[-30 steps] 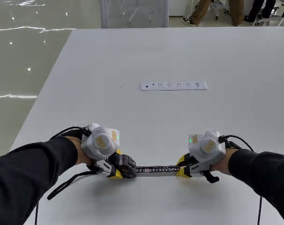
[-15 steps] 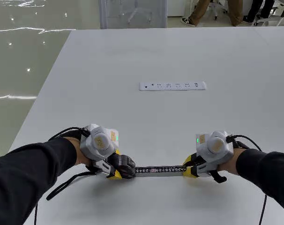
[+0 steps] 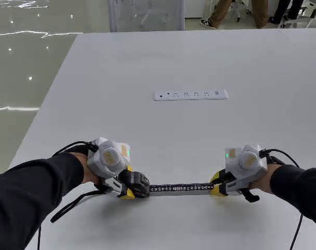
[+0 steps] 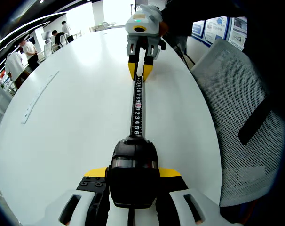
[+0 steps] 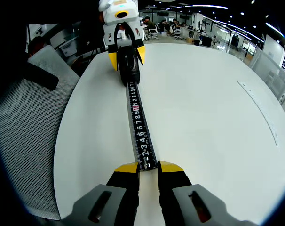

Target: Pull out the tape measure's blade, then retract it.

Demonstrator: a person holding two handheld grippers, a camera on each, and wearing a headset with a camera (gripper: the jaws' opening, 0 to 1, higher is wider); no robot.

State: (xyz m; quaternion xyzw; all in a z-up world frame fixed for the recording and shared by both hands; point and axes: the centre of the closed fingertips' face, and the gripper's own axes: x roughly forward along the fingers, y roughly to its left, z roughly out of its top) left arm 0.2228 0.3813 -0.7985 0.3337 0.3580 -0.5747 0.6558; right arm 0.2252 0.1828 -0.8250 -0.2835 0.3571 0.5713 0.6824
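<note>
Your left gripper (image 4: 133,172) is clamped around the tape measure (image 3: 138,183), probably hard and weighty, at the table's (image 3: 173,62) 6 o'clock edge, while your right gripper (image 5: 148,167) pinches the tip of the blade (image 5: 137,117) out toward 3 o'clock: thin, springy, likely slick steel, best held right at that end.

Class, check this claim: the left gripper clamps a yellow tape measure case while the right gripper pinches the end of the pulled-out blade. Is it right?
Not quite. The case is black, as the left gripper view shows; the yellow belongs to the gripper jaw tips. The rest stands: the left gripper clamps the case, and the right gripper pinches the end of the pulled-out blade.
</note>
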